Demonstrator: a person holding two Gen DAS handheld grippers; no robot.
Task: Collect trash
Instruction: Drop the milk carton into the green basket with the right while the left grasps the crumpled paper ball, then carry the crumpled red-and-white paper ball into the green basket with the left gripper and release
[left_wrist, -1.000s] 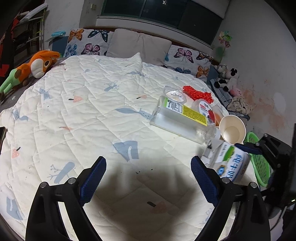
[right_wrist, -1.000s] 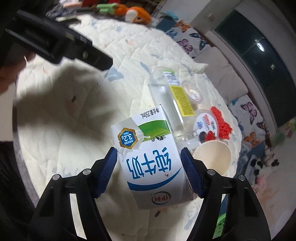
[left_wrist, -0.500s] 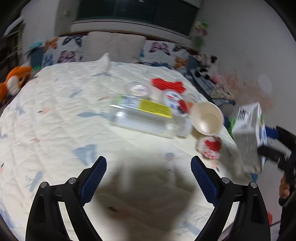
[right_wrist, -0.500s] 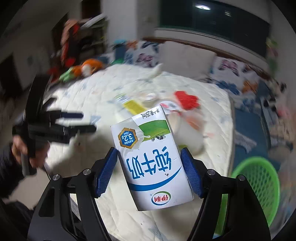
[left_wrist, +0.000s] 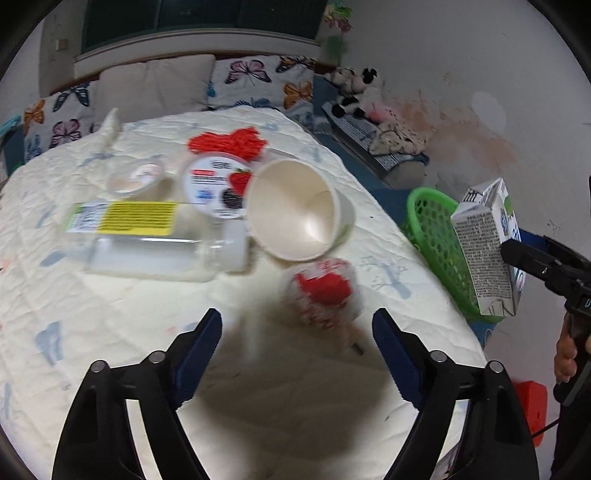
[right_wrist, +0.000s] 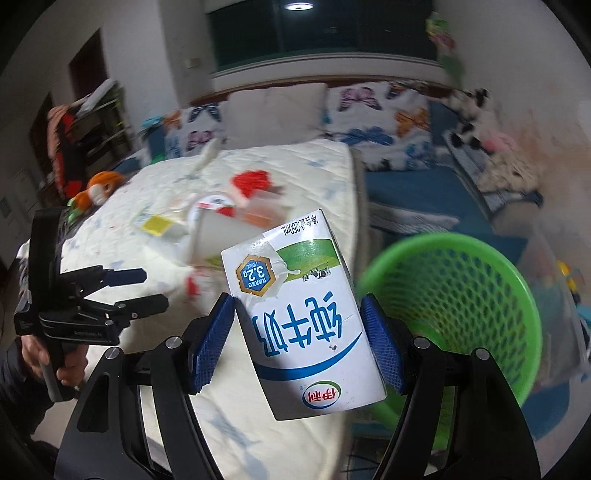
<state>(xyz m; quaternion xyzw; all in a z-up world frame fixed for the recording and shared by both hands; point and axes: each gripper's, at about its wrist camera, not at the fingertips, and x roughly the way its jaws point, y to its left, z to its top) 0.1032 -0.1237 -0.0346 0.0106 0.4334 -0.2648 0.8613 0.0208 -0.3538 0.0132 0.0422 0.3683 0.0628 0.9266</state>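
The white-and-blue cardboard milk carton (right_wrist: 303, 325), light and crushable, sits clamped across its flat sides in our right gripper (right_wrist: 297, 343); green mesh basket (right_wrist: 454, 310) at three o'clock; left gripper (left_wrist: 297, 350) gapes empty.

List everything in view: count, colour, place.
milk carton: 1, white-blue-green, held beside basket
basket: 1, green, off bed edge
paper cup: 1, white, on its side on the bed
clear bottle: 1, yellow label, lying on bed
yogurt lid: 1, white, behind cup
small tub: 1, clear, behind bottle
red mesh: 1, far side
crumpled wrapper: 1, red-white, ahead of left tongs
left tongs: open
right tongs: shut on carton
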